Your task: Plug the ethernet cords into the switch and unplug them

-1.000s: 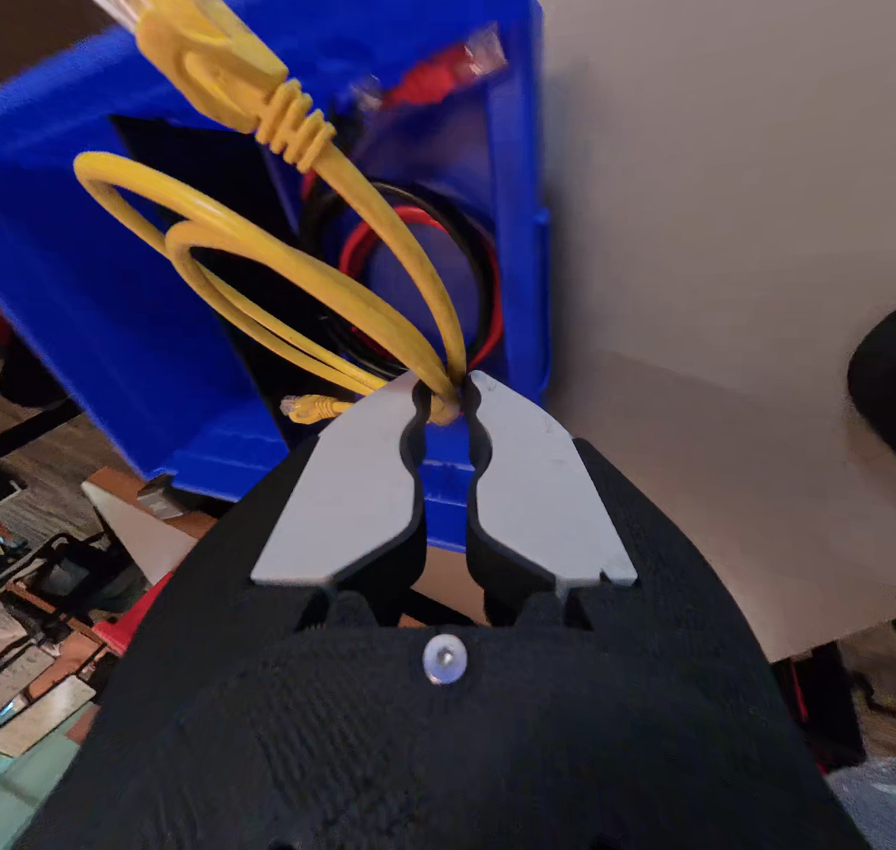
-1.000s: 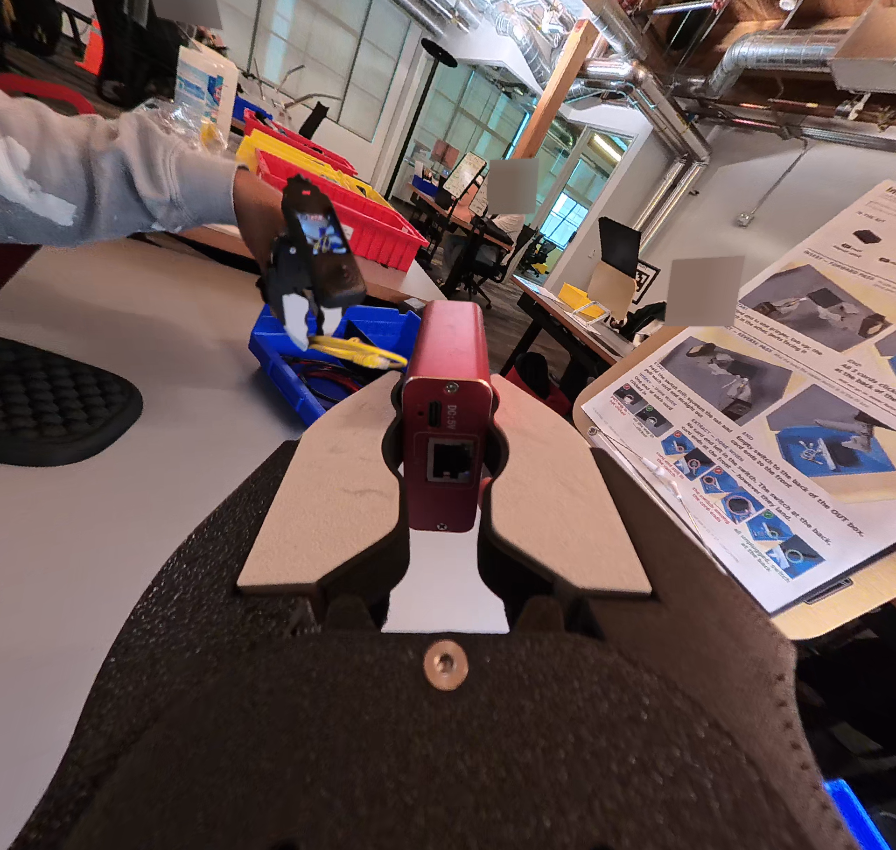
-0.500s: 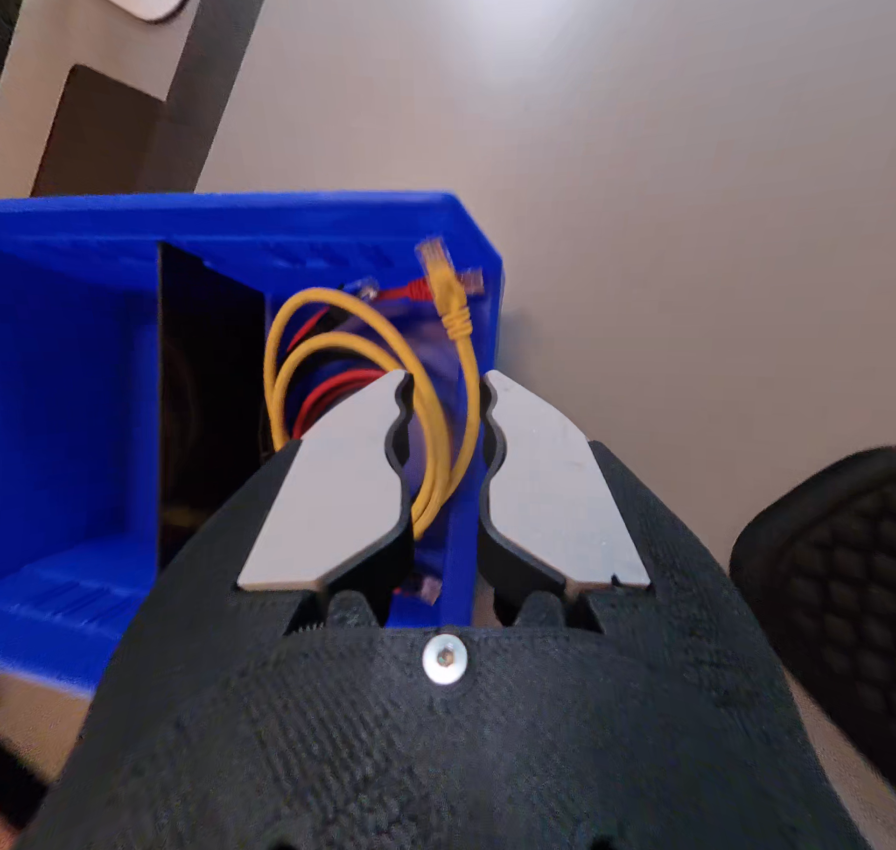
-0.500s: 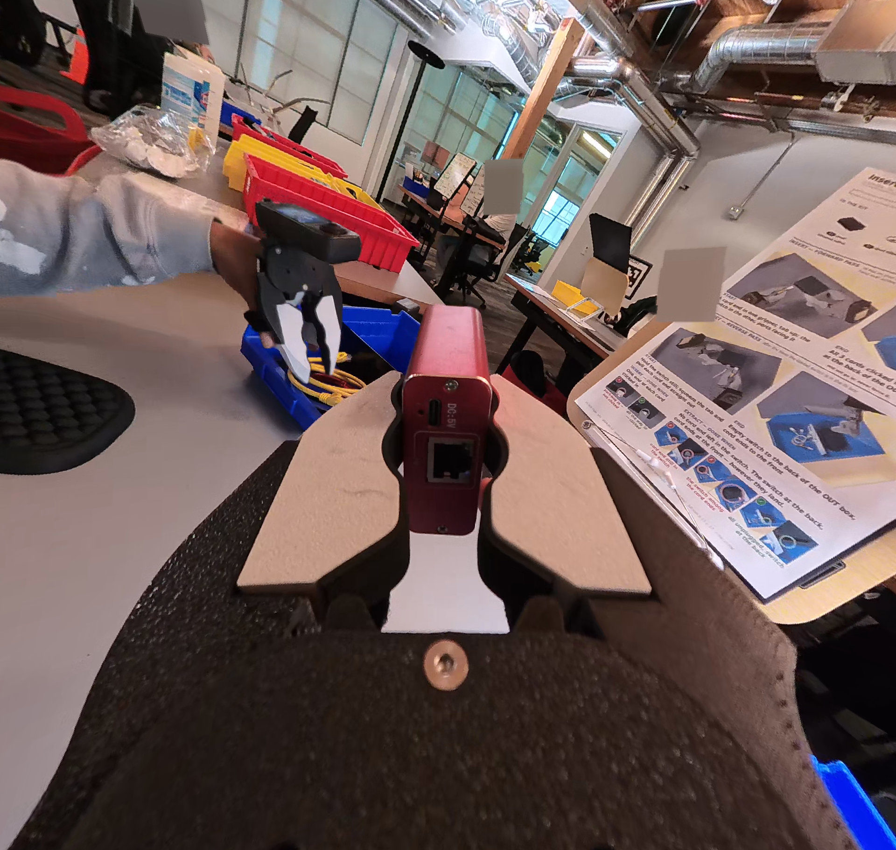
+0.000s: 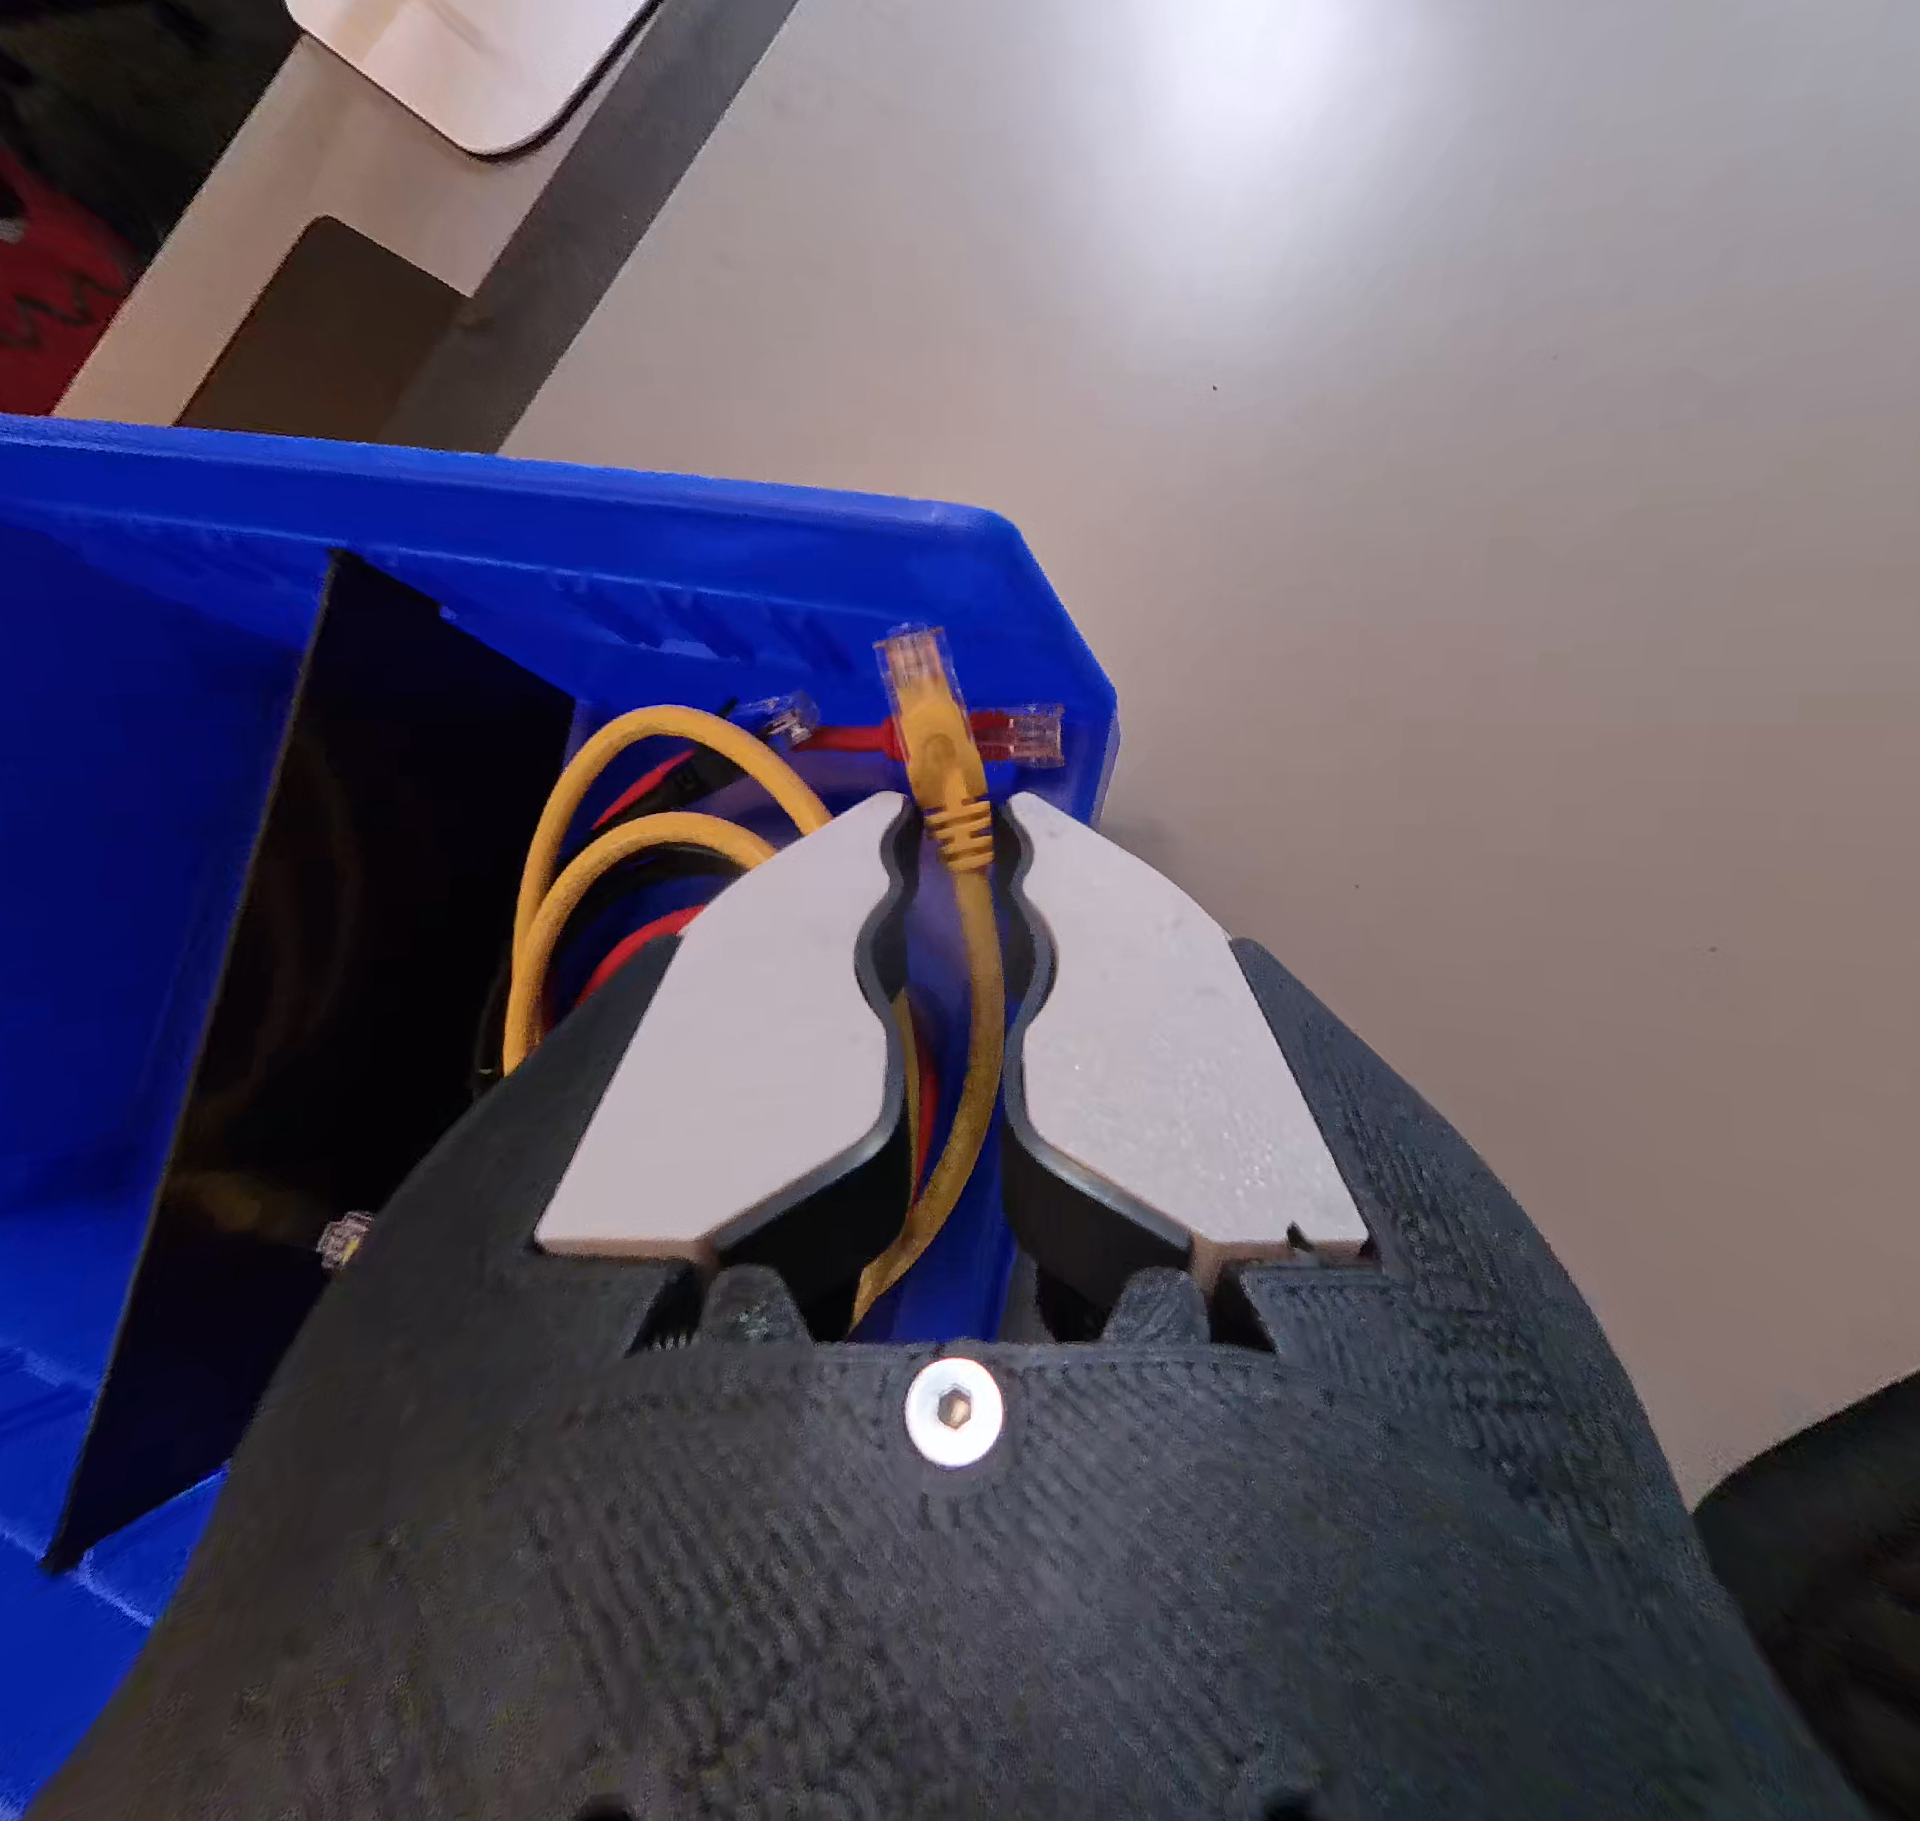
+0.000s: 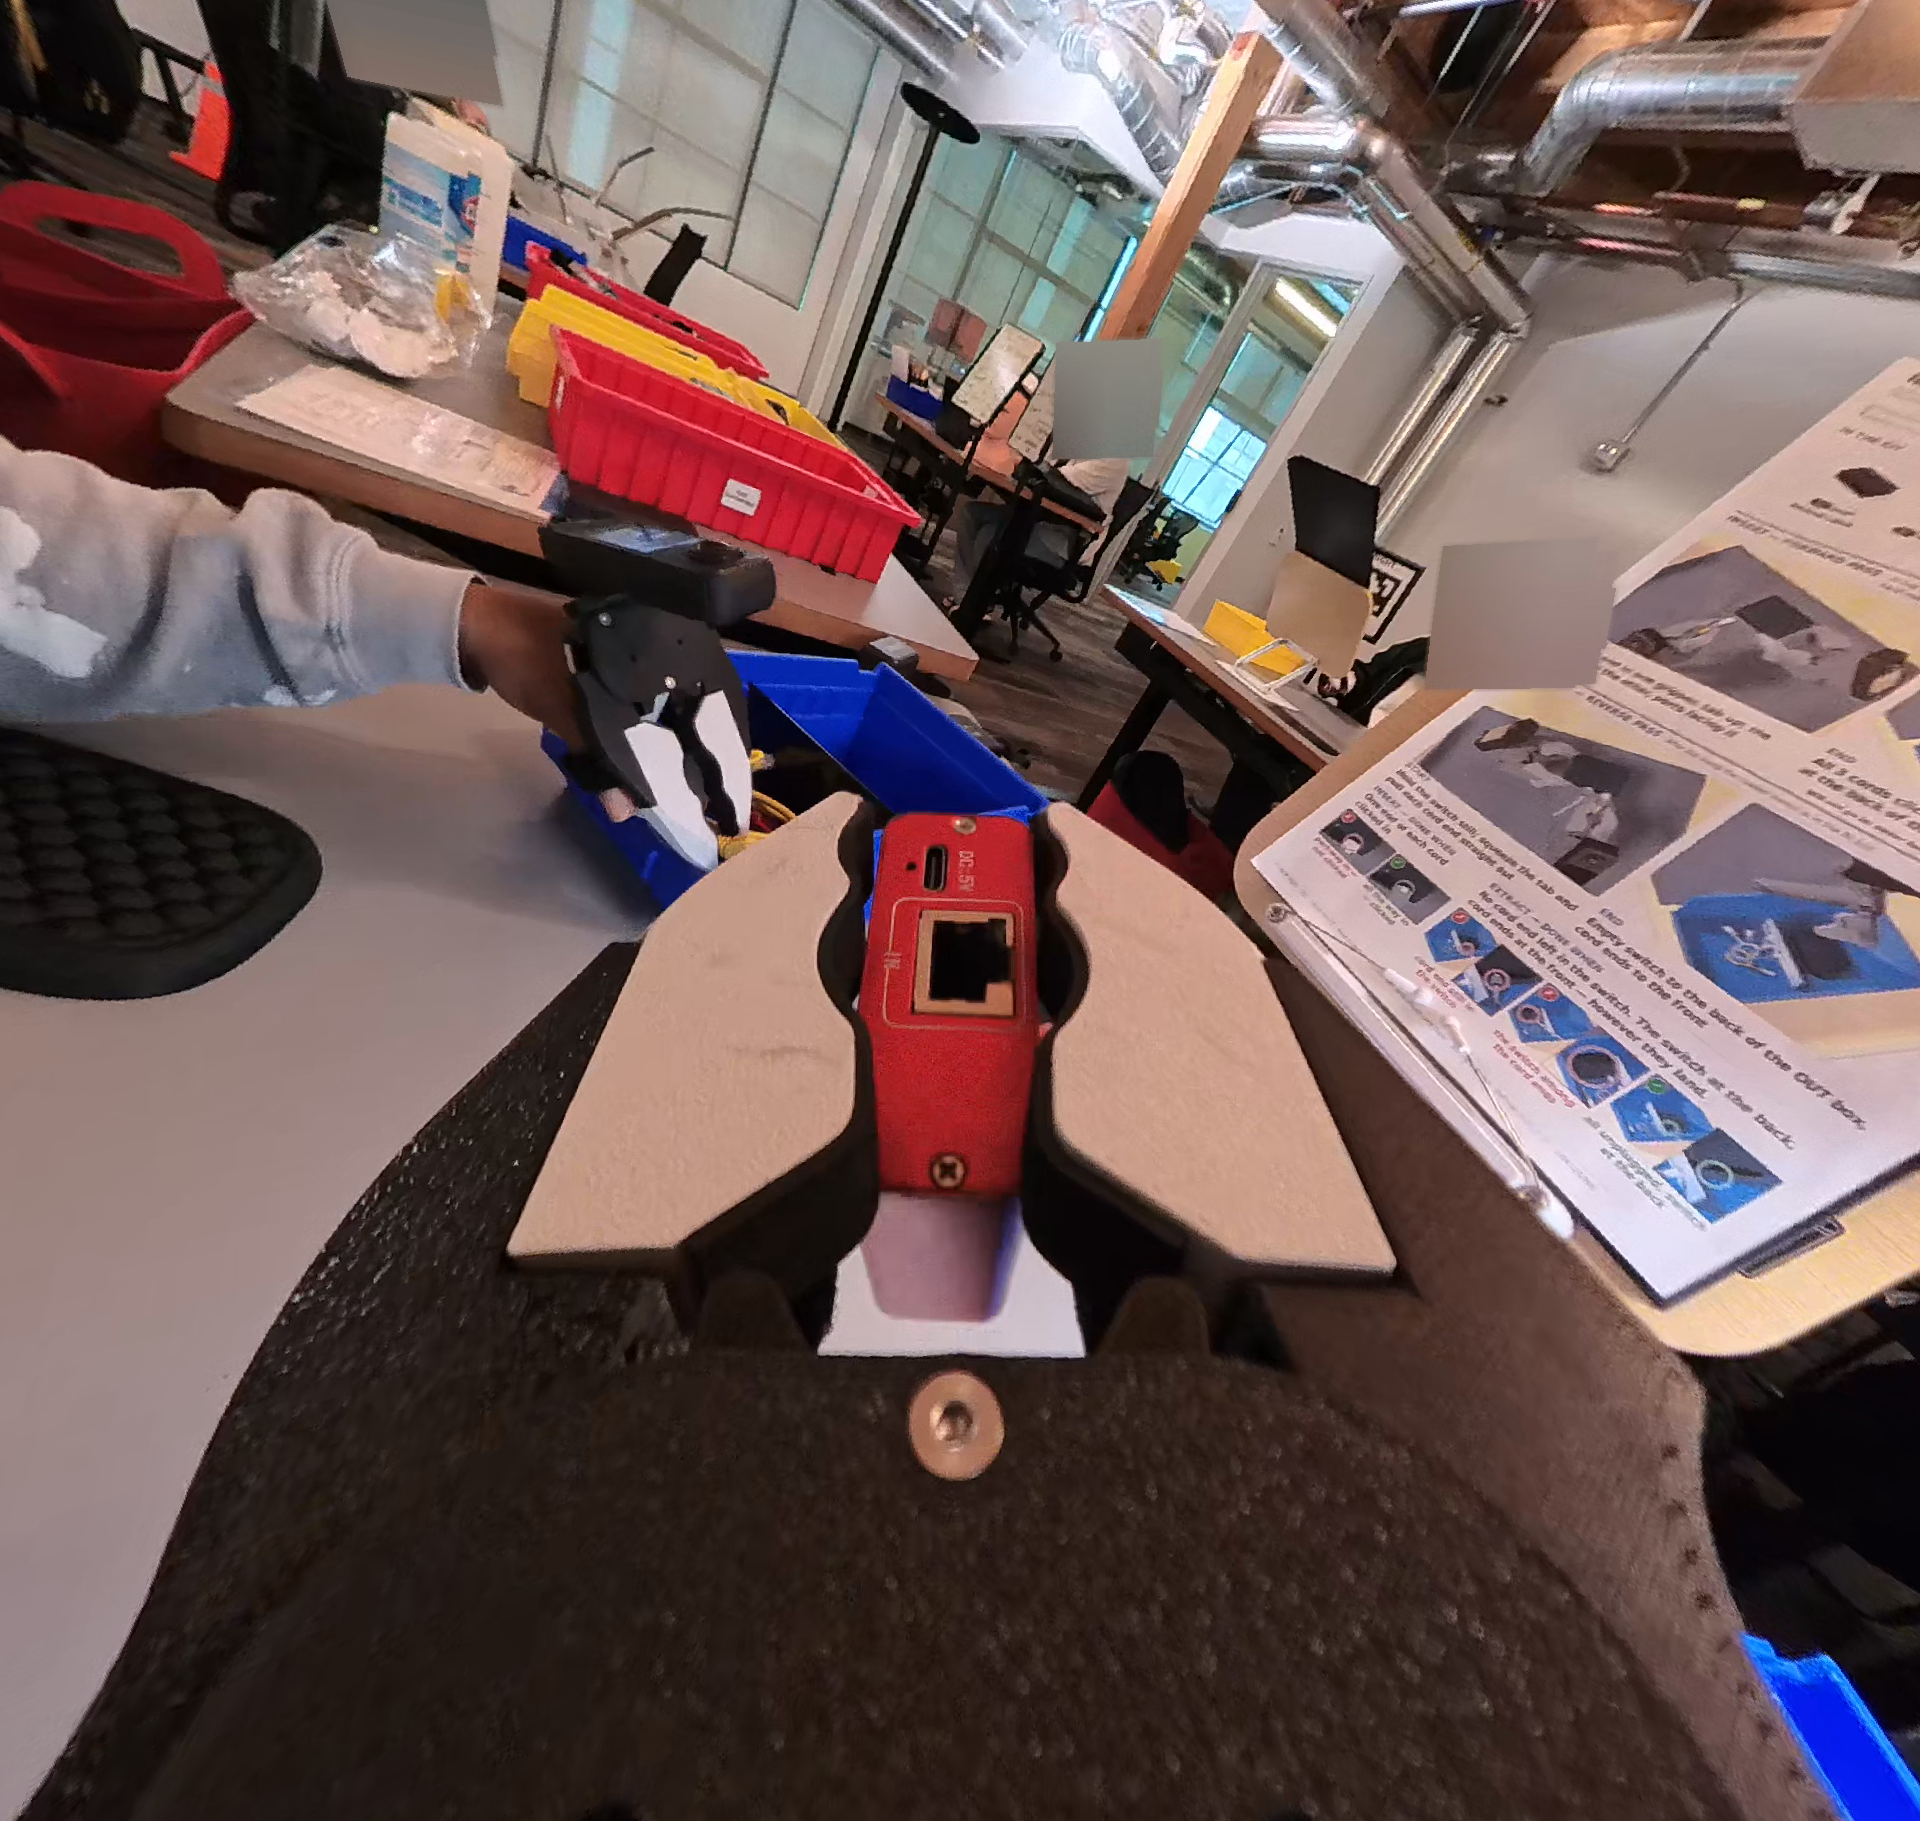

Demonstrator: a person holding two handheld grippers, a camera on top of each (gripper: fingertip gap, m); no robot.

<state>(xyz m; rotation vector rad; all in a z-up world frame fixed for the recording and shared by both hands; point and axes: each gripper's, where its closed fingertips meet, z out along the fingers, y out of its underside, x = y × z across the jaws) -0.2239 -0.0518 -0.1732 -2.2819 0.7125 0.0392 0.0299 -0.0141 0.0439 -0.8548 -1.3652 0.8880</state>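
My left gripper (image 5: 954,815) hangs over the blue plastic bin (image 5: 540,566) on the pale grey table (image 5: 1455,421), jaws released, and the yellow ethernet cord (image 5: 940,763) runs loose through the gap, its clear plug poking past the tips. A red ethernet cord (image 5: 935,735) lies in the bin behind it. My right gripper (image 6: 954,815) has its jaws clenched on the small red metal switch (image 6: 951,1002), port facing me.

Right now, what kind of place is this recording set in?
Probably an open-plan workshop or lab office: exposed ceiling ducts, rows of work tables with red and yellow parts bins, and an illustrated instruction sheet beside the grey table.
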